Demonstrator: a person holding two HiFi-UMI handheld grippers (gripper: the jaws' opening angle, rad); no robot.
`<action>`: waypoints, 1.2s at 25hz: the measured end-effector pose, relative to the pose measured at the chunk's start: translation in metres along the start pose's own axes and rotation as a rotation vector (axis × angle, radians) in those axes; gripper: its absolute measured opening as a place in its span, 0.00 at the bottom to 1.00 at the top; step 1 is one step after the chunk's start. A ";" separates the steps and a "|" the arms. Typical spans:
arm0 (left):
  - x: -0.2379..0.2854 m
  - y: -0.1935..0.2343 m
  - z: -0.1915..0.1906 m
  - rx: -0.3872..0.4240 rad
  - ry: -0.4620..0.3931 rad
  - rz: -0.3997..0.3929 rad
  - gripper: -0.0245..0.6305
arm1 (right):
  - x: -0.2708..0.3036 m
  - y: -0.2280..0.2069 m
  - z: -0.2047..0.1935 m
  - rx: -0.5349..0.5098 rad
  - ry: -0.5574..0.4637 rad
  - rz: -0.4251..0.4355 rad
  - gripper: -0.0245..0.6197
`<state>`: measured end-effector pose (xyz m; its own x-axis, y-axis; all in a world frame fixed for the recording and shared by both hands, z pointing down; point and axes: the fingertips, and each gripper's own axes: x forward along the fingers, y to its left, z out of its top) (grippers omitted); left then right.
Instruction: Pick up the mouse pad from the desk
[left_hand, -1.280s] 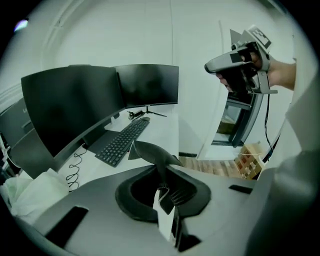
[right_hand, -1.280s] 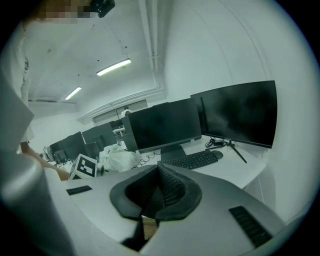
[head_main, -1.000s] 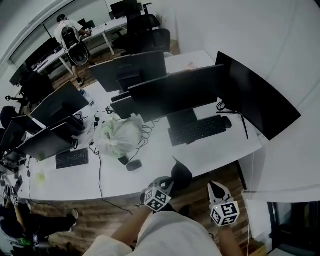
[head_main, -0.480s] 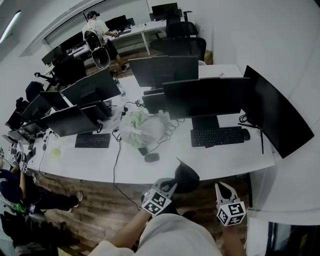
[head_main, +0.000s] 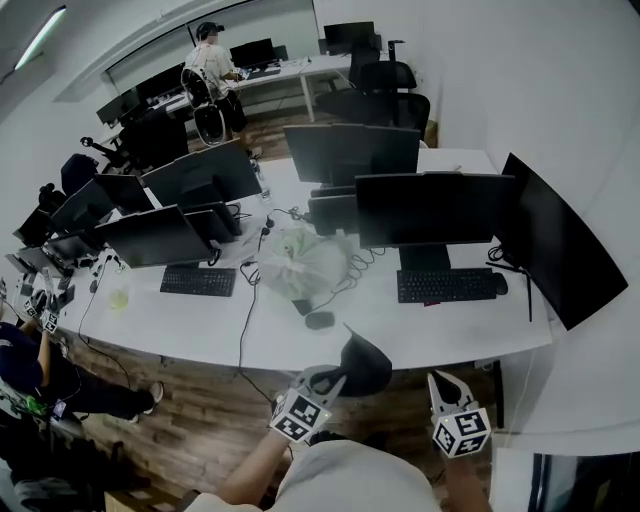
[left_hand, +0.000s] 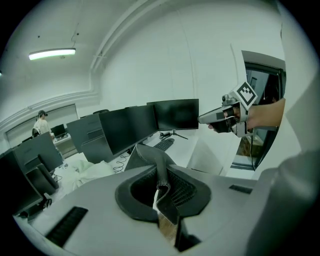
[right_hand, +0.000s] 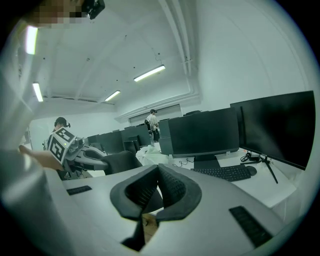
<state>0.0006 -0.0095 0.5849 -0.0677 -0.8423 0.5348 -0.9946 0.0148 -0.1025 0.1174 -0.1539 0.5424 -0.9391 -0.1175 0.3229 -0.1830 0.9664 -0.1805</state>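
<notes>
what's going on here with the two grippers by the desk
A person stands at the front edge of a white desk with a gripper in each hand. The left gripper is shut on a dark mouse pad, which is off the desk and bends up out of the jaws. The right gripper is beside it, closed with nothing in it. A mouse and a keyboard lie on the desk.

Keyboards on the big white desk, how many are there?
2. The left keyboard lies toward the desk's left end, the right keyboard toward its right end. More may hide behind the monitors.
</notes>
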 end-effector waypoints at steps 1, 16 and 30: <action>-0.008 0.003 -0.001 0.010 -0.002 0.002 0.11 | 0.001 0.007 0.002 -0.007 -0.001 0.001 0.06; -0.094 0.047 -0.008 0.025 -0.099 0.015 0.11 | -0.001 0.078 0.044 -0.097 -0.082 -0.042 0.06; -0.122 0.073 -0.004 -0.009 -0.151 0.022 0.11 | 0.006 0.107 0.052 -0.131 -0.093 -0.035 0.06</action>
<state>-0.0637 0.0962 0.5160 -0.0778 -0.9133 0.3997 -0.9937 0.0385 -0.1054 0.0767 -0.0634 0.4766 -0.9567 -0.1668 0.2384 -0.1827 0.9821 -0.0463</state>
